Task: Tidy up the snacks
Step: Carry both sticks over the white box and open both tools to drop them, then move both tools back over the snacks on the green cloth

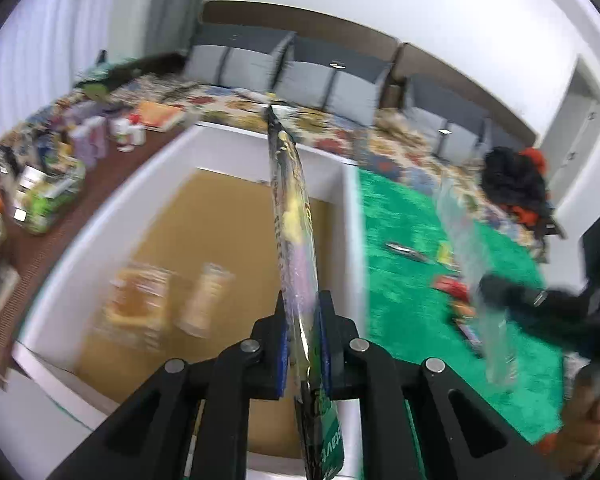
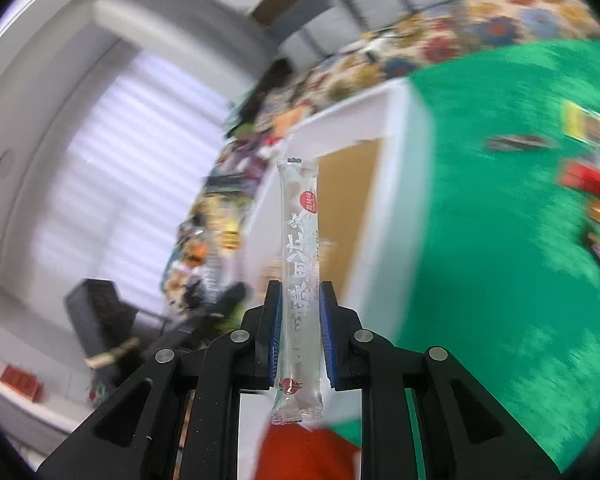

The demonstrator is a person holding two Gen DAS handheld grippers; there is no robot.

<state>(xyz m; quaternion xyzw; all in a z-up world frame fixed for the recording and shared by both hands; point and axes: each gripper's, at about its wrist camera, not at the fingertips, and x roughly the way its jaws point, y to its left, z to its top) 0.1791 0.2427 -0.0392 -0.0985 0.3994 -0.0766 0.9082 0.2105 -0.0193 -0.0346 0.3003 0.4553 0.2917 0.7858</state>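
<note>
The left gripper (image 1: 304,344) pinches a flat dark foil snack packet (image 1: 294,216) at frame centre; the right gripper (image 2: 300,332) clamps a clear plastic stick sachet (image 2: 300,264). Both hang near the white cardboard-floored box (image 1: 204,140) holding two blurred packs; several snacks remain on the green mat (image 1: 412,280), right.

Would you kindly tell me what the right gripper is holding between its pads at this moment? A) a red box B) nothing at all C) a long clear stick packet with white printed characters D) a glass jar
C: in the right wrist view the right gripper is shut on a clear stick packet with white characters and a red dot, standing up between the blue pads.
</note>
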